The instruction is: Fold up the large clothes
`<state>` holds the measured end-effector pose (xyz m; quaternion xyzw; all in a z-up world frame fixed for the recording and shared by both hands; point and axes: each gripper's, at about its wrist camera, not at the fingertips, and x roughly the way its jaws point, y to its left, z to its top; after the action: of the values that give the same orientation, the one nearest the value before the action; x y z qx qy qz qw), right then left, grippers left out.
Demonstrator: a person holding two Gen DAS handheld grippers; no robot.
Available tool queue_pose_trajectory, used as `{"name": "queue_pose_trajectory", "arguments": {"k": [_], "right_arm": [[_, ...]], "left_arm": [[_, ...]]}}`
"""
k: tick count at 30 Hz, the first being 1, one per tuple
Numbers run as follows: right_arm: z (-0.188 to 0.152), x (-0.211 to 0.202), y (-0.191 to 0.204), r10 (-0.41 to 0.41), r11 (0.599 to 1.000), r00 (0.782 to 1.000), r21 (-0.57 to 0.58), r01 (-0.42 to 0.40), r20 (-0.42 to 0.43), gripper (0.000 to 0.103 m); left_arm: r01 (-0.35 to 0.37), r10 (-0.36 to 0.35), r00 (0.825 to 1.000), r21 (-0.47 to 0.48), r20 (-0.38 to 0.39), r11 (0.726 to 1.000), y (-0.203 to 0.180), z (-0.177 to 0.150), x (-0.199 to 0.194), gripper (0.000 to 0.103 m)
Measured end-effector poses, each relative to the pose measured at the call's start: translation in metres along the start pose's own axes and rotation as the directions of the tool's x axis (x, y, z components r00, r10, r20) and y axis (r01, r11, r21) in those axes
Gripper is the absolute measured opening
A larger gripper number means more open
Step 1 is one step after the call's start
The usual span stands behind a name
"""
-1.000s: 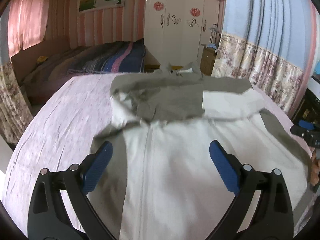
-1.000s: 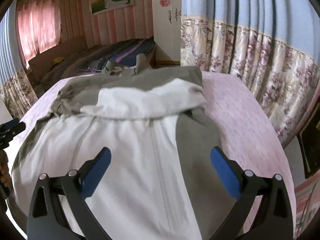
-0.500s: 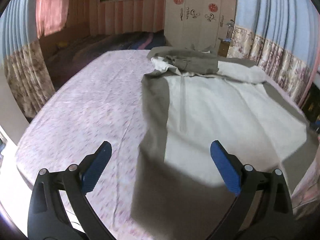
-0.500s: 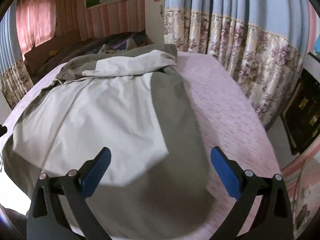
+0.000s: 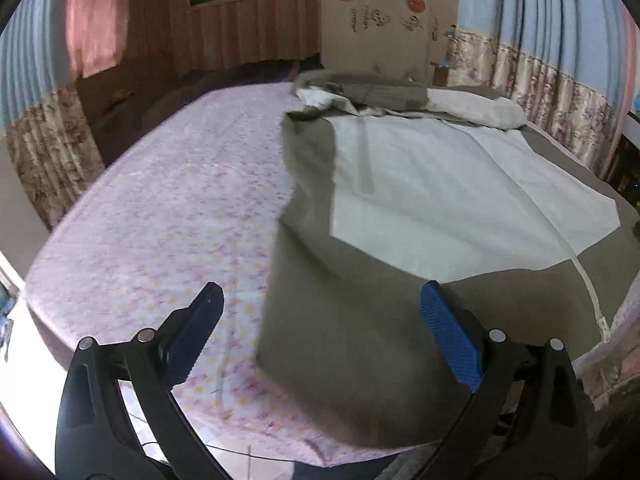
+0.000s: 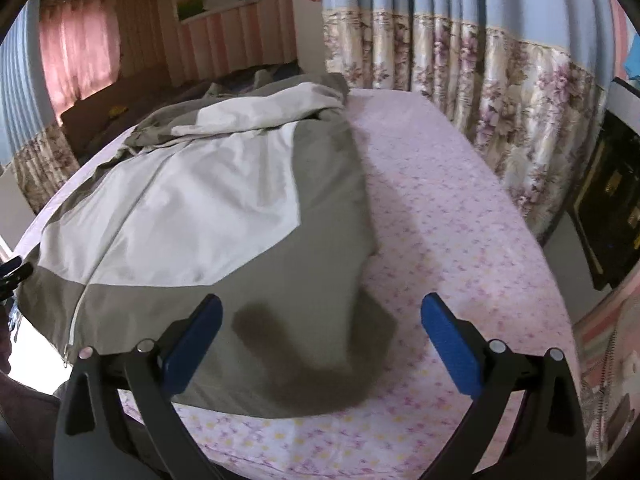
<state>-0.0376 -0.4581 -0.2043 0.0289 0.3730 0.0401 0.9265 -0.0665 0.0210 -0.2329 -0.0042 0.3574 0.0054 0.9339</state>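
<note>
Left wrist view shows us the jacket (image 5: 400, 200) spread on the bed (image 5: 168, 208) with sleeves laid across its top, body not yet folded, we judge; our left gripper (image 5: 320, 344) hangs spread and empty. Only the right wrist view shows our right gripper (image 6: 320, 344), likewise spread, near the hem's right corner.

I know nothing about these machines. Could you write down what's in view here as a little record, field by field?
Setting: bedroom, floral curtains
Surface: bed with pink flowered sheet
Garment: olive and cream jacket, spread flat, hem nearest the cameras
Zip: white zipper runs to the hem
Left tool: open, holds nothing, over the jacket's hem corner
Right tool: open, holds nothing, over the other hem corner
Folding: no fold of the body visible yet
</note>
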Motion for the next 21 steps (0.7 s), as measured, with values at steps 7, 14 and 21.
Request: {"name": "queue_pose_trajectory", "arguments": {"k": [7, 14, 21], "right_arm": [[-0.004, 0.013, 0.006, 0.021, 1.000, 0.999, 0.016, -0.020, -0.030, 0.037], [0.010, 0.006, 0.004, 0.140, 0.987, 0.989, 0.086, -0.135, -0.048, 0.016], [0.049, -0.050, 0.012, 0.258, 0.960, 0.962, 0.093, -0.266, 0.090, 0.015]], "left_arm": [[0.083, -0.085, 0.995, -0.038, -0.051, 0.996, -0.008, 0.001, 0.023, 0.069], [0.077, -0.076, 0.996, 0.049, -0.036, 0.996, -0.007, 0.024, 0.017, 0.003], [0.058, -0.067, 0.995, 0.112, 0.077, 0.992, -0.004, 0.066, -0.036, 0.001]]}}
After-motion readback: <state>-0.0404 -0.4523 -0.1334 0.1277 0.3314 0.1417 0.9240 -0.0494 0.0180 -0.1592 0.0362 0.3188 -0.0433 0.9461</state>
